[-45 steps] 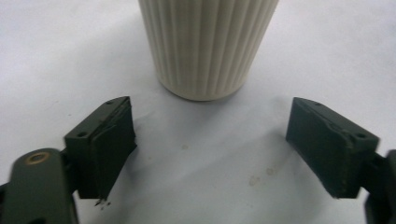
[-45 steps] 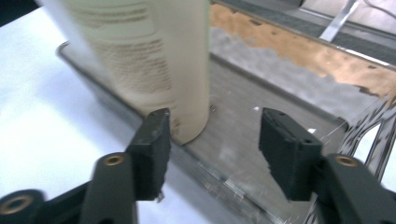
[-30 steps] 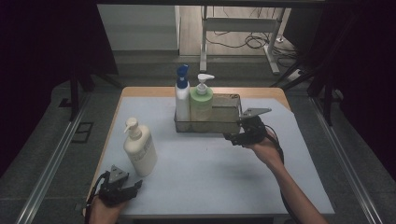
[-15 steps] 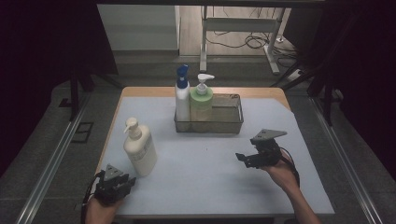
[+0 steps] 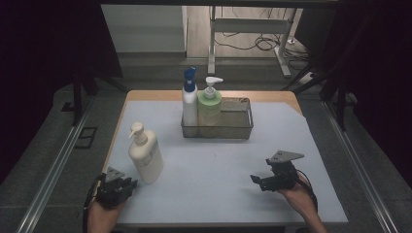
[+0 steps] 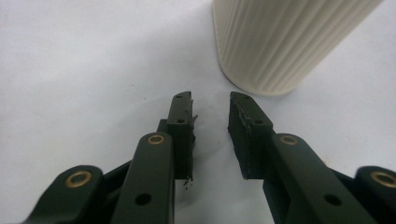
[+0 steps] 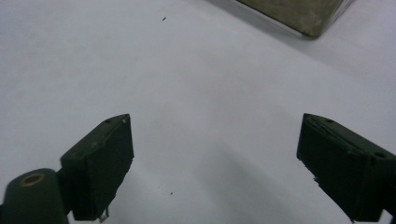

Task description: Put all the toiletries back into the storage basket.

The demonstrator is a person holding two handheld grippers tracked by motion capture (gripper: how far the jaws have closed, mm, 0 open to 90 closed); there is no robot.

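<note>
Grippers rest low at the near edge of the table (image 5: 311, 126), one in each hand. The left gripper (image 5: 127, 183) sits at the near left corner, just beside the cream bottle (image 5: 145, 154), which stands upright on the pale cover. In the left gripper view its tips (image 6: 211, 112) point at the bare cover with the ribbed base of that bottle (image 6: 280, 42) just ahead and to the right, not between the pads. The jaws have just been closing; a narrow gap remains and nothing is in it.

The right gripper (image 5: 256, 180) lies at the near right, well apart from the bottle and from the basket (image 5: 240, 131). In the right gripper view its tips (image 7: 212, 154) stand wide over plain cover, and a corner of the basket (image 7: 303, 14) shows ahead at the top. These jaws have just been opening and hold nothing.

The wire basket sits toward the far middle of the table. A blue-capped bottle (image 5: 189, 99) and a green pump bottle (image 5: 210, 107) stand upright in its left end, touching or nearly so; the right end has room.
</note>
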